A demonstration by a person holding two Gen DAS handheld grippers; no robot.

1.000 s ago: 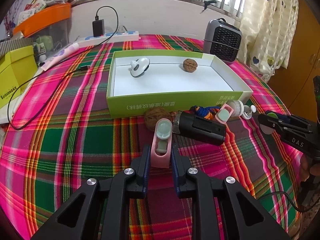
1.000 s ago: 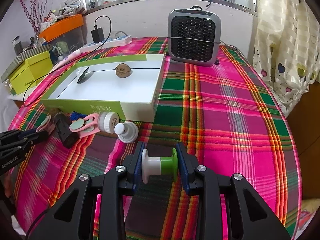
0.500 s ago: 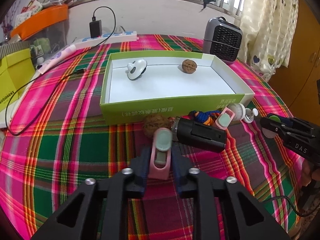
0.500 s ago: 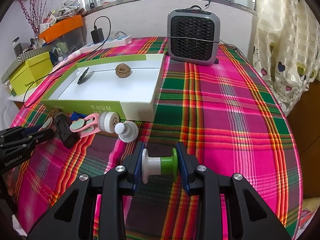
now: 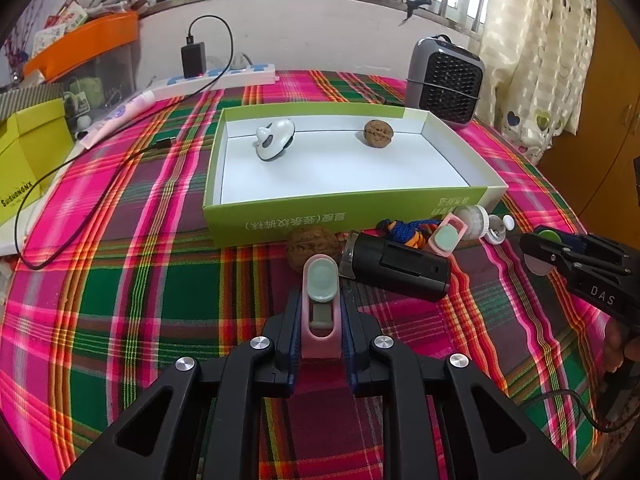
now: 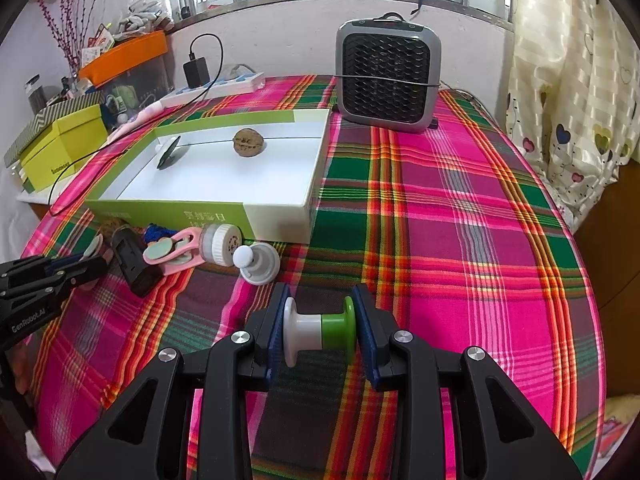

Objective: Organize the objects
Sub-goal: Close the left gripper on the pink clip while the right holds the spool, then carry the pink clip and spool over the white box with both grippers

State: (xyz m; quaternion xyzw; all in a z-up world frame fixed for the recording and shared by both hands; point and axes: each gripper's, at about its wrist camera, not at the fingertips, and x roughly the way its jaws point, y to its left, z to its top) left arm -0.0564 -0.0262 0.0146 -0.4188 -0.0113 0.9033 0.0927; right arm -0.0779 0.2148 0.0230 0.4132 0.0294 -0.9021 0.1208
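My left gripper [image 5: 320,320] is shut on a pink clip with a pale green pad [image 5: 320,300], just in front of a walnut [image 5: 312,246] on the plaid cloth. My right gripper [image 6: 320,326] is shut on a white-and-green spool [image 6: 320,330], held sideways between the pads. The green box [image 5: 280,220] with a white inside holds a white mouse-shaped item [image 5: 274,140] and a second walnut [image 5: 378,133]. Along the box's front wall lie a black cylinder [image 5: 396,266], a blue cord [image 5: 404,228], another pink clip [image 5: 446,236], a small jar [image 6: 218,244] and a white knob [image 6: 256,262].
A grey fan heater [image 6: 386,80] stands behind the box at the back right. A power strip [image 5: 224,76] with a black charger and cable runs along the back left. Yellow boxes [image 5: 28,156] sit at the left edge. A curtain [image 6: 572,92] hangs at the right.
The left gripper's pads have closed in against the pink clip, and the left view has shifted a little closer to the box. The right gripper and its spool have not moved.
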